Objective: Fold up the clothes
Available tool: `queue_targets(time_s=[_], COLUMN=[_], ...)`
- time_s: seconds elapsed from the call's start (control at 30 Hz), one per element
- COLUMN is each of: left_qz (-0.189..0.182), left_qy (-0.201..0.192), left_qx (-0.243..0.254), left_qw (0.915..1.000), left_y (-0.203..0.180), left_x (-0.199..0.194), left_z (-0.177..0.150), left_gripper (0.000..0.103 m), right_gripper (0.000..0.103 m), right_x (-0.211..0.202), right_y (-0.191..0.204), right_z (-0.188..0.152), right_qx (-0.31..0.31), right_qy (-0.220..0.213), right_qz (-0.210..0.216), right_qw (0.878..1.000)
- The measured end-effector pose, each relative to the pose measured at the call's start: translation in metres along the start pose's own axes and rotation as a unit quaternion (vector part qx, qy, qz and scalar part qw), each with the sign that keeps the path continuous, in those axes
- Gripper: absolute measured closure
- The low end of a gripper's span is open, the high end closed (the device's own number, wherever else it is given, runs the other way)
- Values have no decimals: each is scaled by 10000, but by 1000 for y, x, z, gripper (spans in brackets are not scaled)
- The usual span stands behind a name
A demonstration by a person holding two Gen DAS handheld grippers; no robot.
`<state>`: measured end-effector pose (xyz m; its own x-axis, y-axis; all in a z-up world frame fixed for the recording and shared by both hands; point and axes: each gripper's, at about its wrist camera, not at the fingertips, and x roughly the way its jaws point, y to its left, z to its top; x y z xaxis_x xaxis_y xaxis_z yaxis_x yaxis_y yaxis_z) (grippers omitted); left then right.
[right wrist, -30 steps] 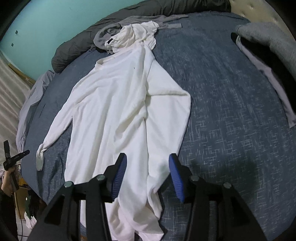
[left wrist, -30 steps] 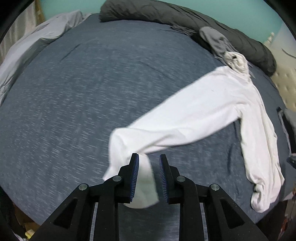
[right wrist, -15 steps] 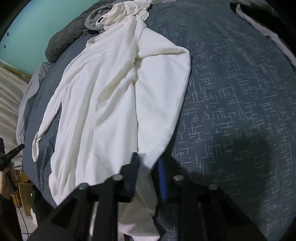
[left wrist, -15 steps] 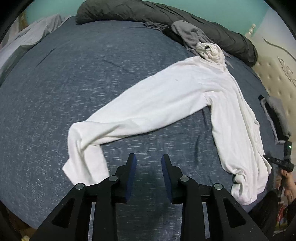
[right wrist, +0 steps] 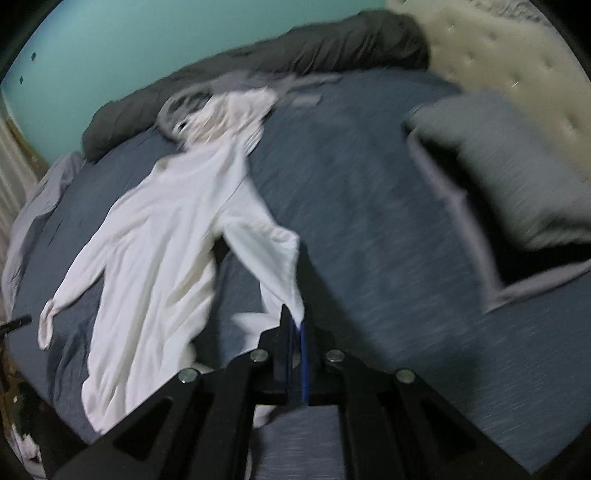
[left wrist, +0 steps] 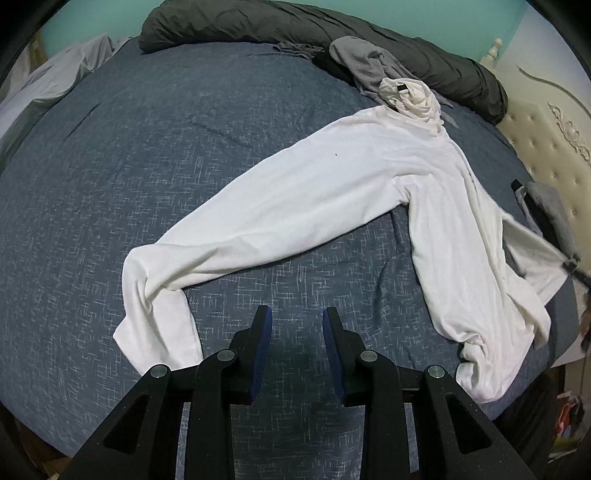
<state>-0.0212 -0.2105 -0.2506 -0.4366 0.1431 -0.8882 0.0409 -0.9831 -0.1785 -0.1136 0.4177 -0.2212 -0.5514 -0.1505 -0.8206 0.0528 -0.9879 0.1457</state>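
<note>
A white long-sleeved hooded top lies spread on the blue bed. Its near sleeve stretches left, with the cuff end bent back toward me. My left gripper is open and empty, hovering over bare sheet just right of that cuff. In the right wrist view the top lies to the left, and my right gripper is shut on the other sleeve, lifting it off the sheet. This view is blurred by motion.
A dark grey rolled duvet lies along the far edge, with a grey garment beside the hood. A grey pillow and cream tufted headboard are on the right. A pale sheet is bunched at the far left.
My left gripper let go of the sleeve cuff, opened and drew back to the right. My right gripper closed on the other sleeve and pulled it up and away from the body.
</note>
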Motion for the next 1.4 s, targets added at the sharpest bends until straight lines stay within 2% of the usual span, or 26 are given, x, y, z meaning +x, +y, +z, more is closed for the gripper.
queue_targets(time_s=[0.23, 0.4, 0.47, 0.6, 0.73, 0.83, 0.97, 1.03, 1.1, 1.17, 1.2, 1.3, 1.4], left_qz=[57, 92, 79, 65, 44, -22, -102, -149, -183, -211, -224, -283, -324], left_qy=[44, 99, 120, 165, 205, 196, 215, 209, 208, 223, 232, 207, 155], left_qx=[45, 91, 111, 149, 225, 290, 361, 407, 479, 560, 601, 667, 753], left_qw=[10000, 9999, 9998, 9997, 9995, 9994, 9991, 9988, 9985, 9980, 9977, 9972, 9965], left_y=[-6, -14, -17, -25, -34, -44, -61, -70, -81, -92, -97, -110, -120], left_x=[1, 2, 2, 3, 4, 3, 2, 0, -4, -8, -10, -19, -29], left_z=[1, 0, -1, -2, -2, -3, -6, -8, -11, -13, -14, -18, -22], left_gripper=[72, 72, 72, 71, 68, 68, 68, 68, 67, 67, 67, 67, 66], right_gripper=[100, 100, 97, 92, 89, 89, 89, 88, 80, 60, 56, 54, 53], right_x=[-45, -49, -32, -11, 1, -1, -15, -19, -20, -17, -14, -6, 2], right_y=[-39, -60, -67, -76, -80, -76, -68, -54, -34, -13, -1, 29, 60], right_z=[55, 79, 78, 55, 30, 13, -3, -10, -19, -28, -32, -44, -60], right_qx=[-194, -43, 119, 205, 336, 231, 205, 96, -76, -235, -308, -522, -880], right_qy=[-554, -761, -435, -39, 352, 482, 400, 420, 463, 557, 616, 796, 983], right_qz=[-994, -1387, -1299, -1144, -819, -764, -275, 4, 218, 507, 670, 977, 1090], right_qw=[9933, 9874, 9905, 9932, 9955, 9956, 9986, 9991, 9987, 9969, 9954, 9907, 9853])
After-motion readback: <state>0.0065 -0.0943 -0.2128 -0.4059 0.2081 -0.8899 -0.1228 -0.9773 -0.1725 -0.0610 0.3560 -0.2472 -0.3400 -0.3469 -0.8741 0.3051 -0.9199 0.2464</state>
